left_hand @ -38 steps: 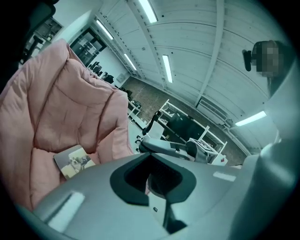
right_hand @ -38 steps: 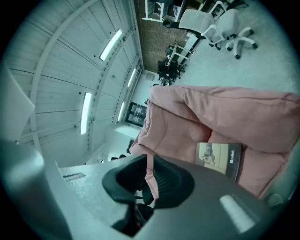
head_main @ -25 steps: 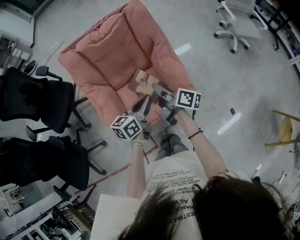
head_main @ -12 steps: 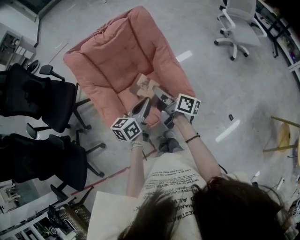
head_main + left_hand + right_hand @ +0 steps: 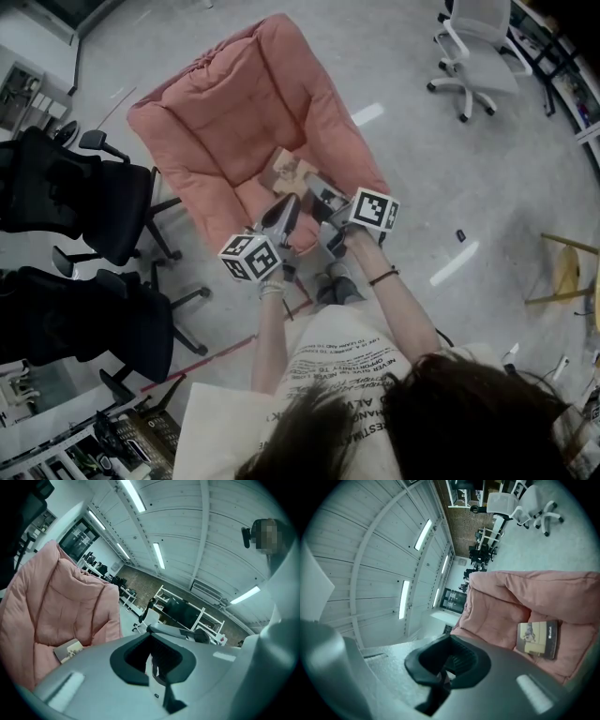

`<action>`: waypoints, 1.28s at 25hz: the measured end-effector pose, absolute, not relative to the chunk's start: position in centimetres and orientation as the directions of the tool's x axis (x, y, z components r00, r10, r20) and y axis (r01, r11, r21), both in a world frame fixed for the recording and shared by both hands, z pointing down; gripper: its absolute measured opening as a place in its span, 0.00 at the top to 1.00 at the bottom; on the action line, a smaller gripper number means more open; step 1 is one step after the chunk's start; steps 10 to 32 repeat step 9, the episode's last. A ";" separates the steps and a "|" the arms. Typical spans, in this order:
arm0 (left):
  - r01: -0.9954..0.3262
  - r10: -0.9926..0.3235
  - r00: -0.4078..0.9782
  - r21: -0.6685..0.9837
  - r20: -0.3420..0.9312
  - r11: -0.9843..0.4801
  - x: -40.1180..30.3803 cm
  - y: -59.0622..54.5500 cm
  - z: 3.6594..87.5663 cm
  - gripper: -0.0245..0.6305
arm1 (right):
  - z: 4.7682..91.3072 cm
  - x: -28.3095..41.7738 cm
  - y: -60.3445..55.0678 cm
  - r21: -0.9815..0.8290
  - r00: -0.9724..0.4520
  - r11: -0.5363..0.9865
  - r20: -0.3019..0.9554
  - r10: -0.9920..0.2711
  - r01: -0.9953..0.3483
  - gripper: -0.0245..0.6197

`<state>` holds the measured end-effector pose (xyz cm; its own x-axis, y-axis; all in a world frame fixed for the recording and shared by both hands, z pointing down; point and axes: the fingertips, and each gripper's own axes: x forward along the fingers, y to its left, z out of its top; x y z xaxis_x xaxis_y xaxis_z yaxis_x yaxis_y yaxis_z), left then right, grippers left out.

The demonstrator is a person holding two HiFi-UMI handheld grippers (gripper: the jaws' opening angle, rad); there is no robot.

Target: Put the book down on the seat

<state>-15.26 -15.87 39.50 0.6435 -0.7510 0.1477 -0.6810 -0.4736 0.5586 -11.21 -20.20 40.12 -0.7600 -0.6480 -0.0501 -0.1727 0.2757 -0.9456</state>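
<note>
The pink padded seat (image 5: 220, 108) is sitting directly ahead of both claws. The book (image 5: 292, 172) is lying flat on its cushion, free of both claws, just beyond their tips. The left claw (image 5: 152, 666) and the right claw (image 5: 443, 678) are both hovering with jaws pressed together, gripping nothing.

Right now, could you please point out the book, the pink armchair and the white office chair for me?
book (image 5: 536, 639): right gripper view, middle of its cover.
pink armchair (image 5: 220, 112): head view, on its back cushion.
white office chair (image 5: 489, 58): head view, on its seat.
</note>
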 end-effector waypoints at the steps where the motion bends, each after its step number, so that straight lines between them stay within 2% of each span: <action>1: -0.681 -0.751 0.643 0.558 0.148 -0.474 -15.4 -15.9 39.5 0.96 | 40.1 -11.3 -20.2 -0.946 -0.759 0.276 -0.051 -0.649 -0.172 0.96; 32: -0.679 -0.752 0.643 0.564 0.148 -0.470 -15.9 -15.7 39.6 0.96 | 40.1 -11.7 -20.0 -0.947 -0.758 0.273 -0.053 -0.650 -0.167 0.96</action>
